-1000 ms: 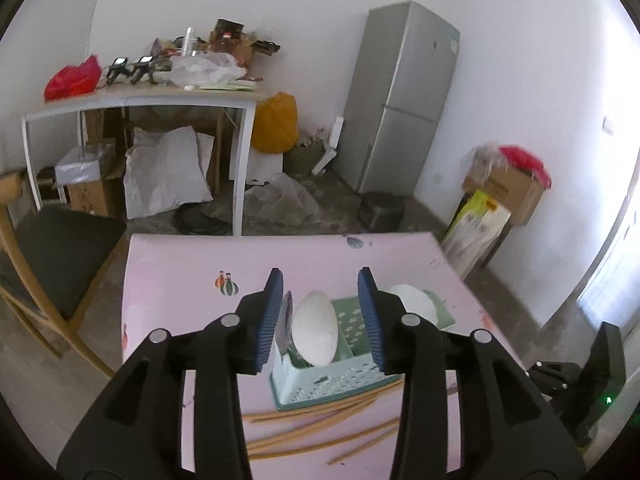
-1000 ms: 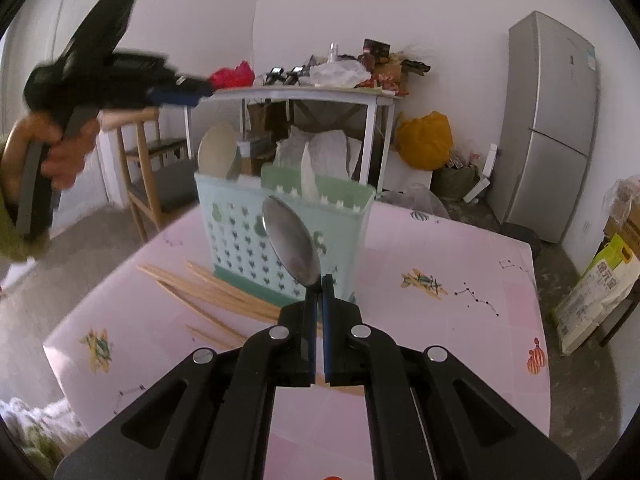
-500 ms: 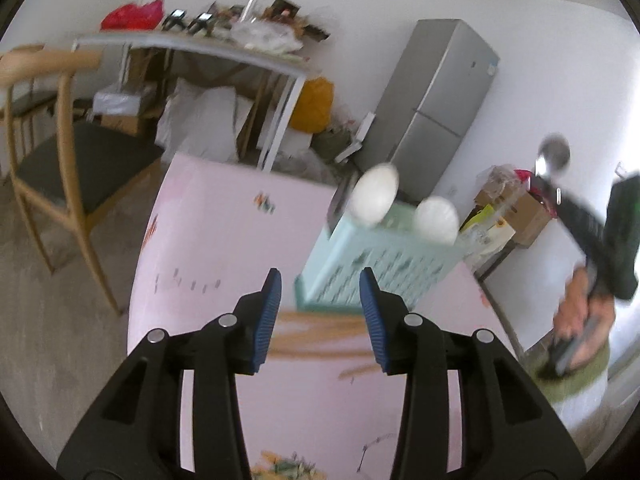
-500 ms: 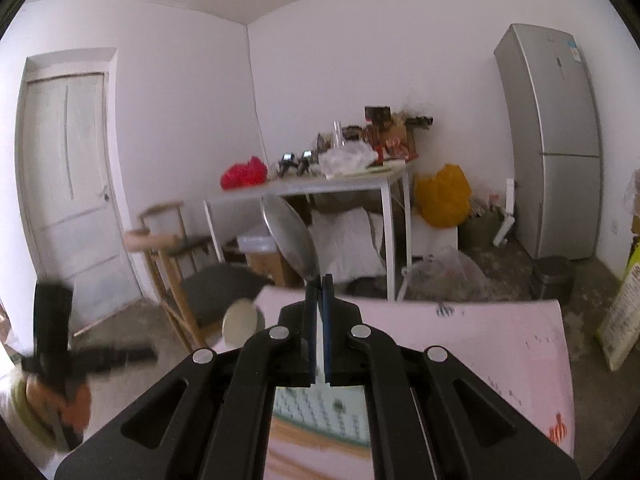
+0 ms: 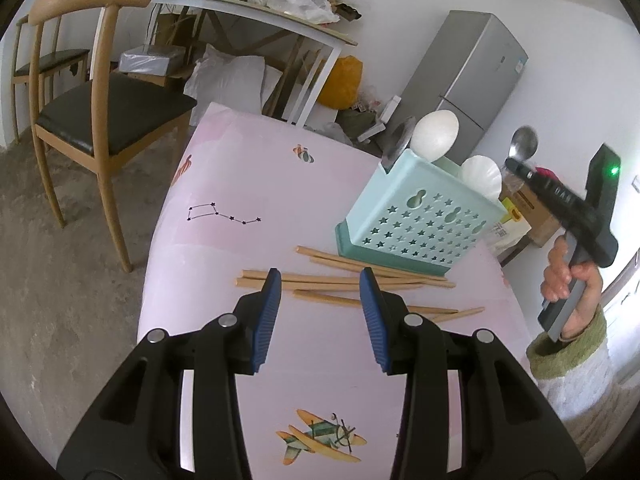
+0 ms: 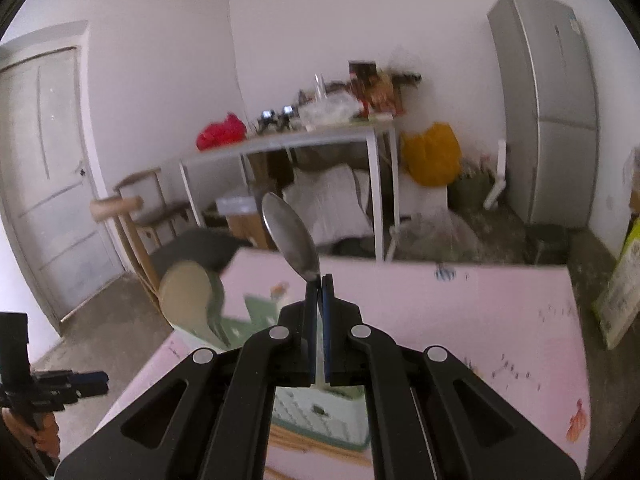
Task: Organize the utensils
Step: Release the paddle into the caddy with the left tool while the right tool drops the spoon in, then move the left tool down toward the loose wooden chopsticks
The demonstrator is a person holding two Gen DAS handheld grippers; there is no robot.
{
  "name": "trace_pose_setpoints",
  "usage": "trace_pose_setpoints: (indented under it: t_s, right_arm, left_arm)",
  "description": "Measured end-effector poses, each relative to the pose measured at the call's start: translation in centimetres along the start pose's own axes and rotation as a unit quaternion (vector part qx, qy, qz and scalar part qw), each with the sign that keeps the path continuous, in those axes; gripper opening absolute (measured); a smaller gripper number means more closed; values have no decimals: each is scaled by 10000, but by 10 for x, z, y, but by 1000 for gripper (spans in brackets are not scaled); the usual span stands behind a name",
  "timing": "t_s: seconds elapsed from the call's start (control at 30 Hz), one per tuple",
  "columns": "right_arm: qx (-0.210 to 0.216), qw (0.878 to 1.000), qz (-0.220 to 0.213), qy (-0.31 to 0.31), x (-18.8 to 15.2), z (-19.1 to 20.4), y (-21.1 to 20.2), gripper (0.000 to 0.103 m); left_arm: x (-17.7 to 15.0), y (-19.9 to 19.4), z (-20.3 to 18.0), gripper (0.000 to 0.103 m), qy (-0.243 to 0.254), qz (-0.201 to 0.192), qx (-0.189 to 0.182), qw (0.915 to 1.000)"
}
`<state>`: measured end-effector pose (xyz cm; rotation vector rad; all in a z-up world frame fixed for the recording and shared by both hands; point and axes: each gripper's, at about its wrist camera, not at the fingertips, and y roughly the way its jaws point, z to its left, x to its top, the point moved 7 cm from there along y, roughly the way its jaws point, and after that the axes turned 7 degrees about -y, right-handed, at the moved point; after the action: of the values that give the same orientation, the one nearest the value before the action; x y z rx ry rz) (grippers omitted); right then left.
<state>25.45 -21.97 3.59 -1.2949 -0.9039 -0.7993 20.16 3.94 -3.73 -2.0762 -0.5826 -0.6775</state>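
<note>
Several wooden chopsticks (image 5: 340, 280) lie loose on the pink table (image 5: 248, 184), in front of a mint perforated utensil caddy (image 5: 420, 220). Two white spoons (image 5: 434, 134) and a dark-handled utensil stand in the caddy. My left gripper (image 5: 320, 276) is open, its blue pads (image 5: 272, 312) hovering just short of the chopsticks with nothing gripped. My right gripper (image 6: 319, 280) is shut on the handle of a metal spoon (image 6: 290, 236), bowl up, above the caddy (image 6: 320, 412). In the left wrist view it shows at the right (image 5: 516, 168) with the spoon (image 5: 524, 142).
A wooden chair (image 5: 100, 108) stands at the table's left. Behind are a cluttered white side table (image 5: 256, 8), bags on the floor and a grey fridge (image 5: 472, 80). A person's hand and green cuff (image 5: 568, 300) hold the right gripper. Pink tabletop lies near the plane print (image 5: 320, 440).
My left gripper dropped and swung to face the chopsticks from in front of the caddy. The right gripper carried the spoon up and across, over the caddy.
</note>
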Motion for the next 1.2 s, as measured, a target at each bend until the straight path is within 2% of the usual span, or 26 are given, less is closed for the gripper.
trace_pose_setpoints:
  t_s: [0.17,0.3,0.37,0.47,0.67,0.83,0.97,1.07,1.13,1.2]
  right_arm:
    - [2,9993,340,153,-21,-9,8,4]
    - [-11,9989,438,193,-26,-11,7,5]
    - [-5,9990,390,236,-25,-13,1,12]
    - [-80,9994,224,267,-21,-16,-11,33]
    - [-152,9990,-93,400,-10,-25,-41,41]
    - [-165,9981,-229,557,-12,-28,-67,43]
    - [-115,9975,-87,697,-29,-23,-80,43]
    - [71,9962,151,852,-51,-13,-80,43]
    - [188,9946,442,915,-72,-3,-75,43]
    - [318,9916,712,1034,-92,7,-68,43]
  left_arm:
    - [-1,4,4,38,11,14,75,10000]
    - [-1,5,7,38,21,32,165,9999]
    - [-2,5,6,38,51,28,197,9998]
    - [-3,4,5,38,67,36,228,9997]
    - [-3,2,0,38,152,-31,285,9995]
    - [-2,2,-4,38,228,-61,361,9991]
    - [4,8,-7,38,293,-86,435,9986]
    - [14,24,-7,35,272,0,490,9984]
    - [22,39,-6,25,266,104,504,9983]
    - [28,53,-5,21,266,212,537,9980]
